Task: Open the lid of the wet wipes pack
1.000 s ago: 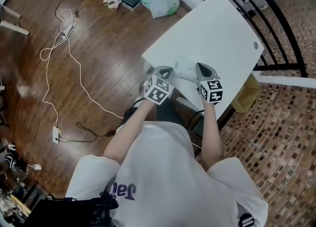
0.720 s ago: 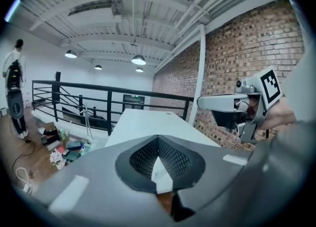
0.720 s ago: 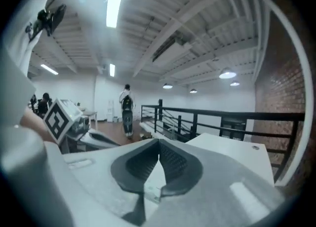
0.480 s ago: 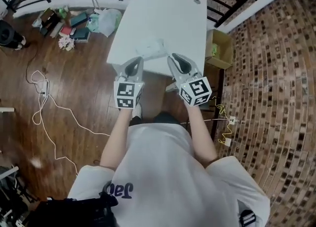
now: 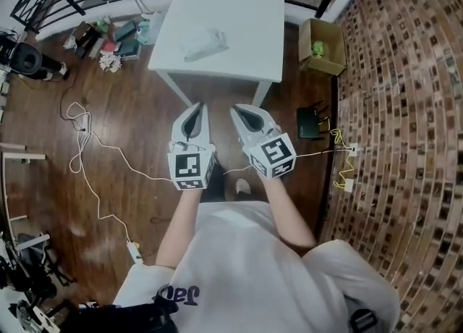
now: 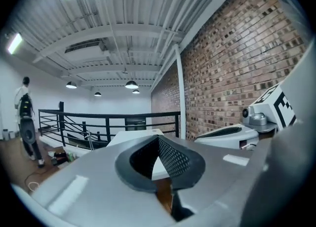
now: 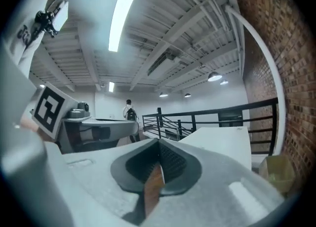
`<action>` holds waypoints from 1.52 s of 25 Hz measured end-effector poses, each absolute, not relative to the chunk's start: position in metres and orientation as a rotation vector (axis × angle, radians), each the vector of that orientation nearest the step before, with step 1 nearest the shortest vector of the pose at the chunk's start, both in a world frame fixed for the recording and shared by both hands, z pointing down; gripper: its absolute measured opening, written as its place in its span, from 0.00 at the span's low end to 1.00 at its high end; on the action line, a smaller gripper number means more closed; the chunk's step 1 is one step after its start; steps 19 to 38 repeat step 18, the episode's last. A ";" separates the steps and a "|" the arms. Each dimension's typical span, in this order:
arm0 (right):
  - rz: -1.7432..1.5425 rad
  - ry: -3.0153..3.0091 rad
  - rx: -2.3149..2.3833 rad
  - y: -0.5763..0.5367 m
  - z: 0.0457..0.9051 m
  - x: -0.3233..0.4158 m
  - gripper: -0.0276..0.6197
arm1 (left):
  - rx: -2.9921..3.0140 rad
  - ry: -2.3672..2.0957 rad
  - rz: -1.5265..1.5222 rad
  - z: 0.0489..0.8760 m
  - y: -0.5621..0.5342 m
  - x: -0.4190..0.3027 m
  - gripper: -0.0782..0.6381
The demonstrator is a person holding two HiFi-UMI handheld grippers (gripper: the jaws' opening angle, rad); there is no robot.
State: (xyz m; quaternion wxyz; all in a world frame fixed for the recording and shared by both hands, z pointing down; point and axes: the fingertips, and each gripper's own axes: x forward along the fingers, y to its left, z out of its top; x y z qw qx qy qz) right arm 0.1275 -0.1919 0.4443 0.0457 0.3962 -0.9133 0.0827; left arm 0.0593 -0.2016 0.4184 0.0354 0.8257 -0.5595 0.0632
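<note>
The wet wipes pack (image 5: 205,42), pale and crinkled, lies on the white worktop (image 5: 246,27). Well short of that worktop we hold the left hand-held gripper (image 5: 196,108) level, pinched empty; beside it the right hand-held gripper (image 5: 236,111), just closed, also empty.

1. Purple lettering (image 5: 179,293) is showing upside down on the person's white T-shirt (image 5: 242,259); only "Jac" is reading off it.
2. Any print on the wet wipes pack (image 5: 202,40) lying on the desk (image 5: 249,6) is coming out too small to read.
</note>
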 end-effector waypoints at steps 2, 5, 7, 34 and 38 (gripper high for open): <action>0.266 -2.790 1.210 -0.168 0.441 0.130 0.03 | 2.541 -1.724 0.252 0.419 -0.169 0.067 0.13; 0.152 -2.811 1.254 -0.152 0.409 0.131 0.03 | 2.520 -1.765 0.259 0.399 -0.144 0.057 0.13; 0.071 -2.822 1.275 -0.150 0.387 0.128 0.03 | 2.532 -1.810 0.239 0.383 -0.135 0.043 0.13; 0.133 -2.752 1.430 -0.104 0.382 0.099 0.03 | 2.541 -1.818 0.149 0.382 -0.109 -0.004 0.13; 0.133 -2.752 1.430 -0.104 0.382 0.099 0.03 | 2.541 -1.818 0.149 0.382 -0.109 -0.004 0.13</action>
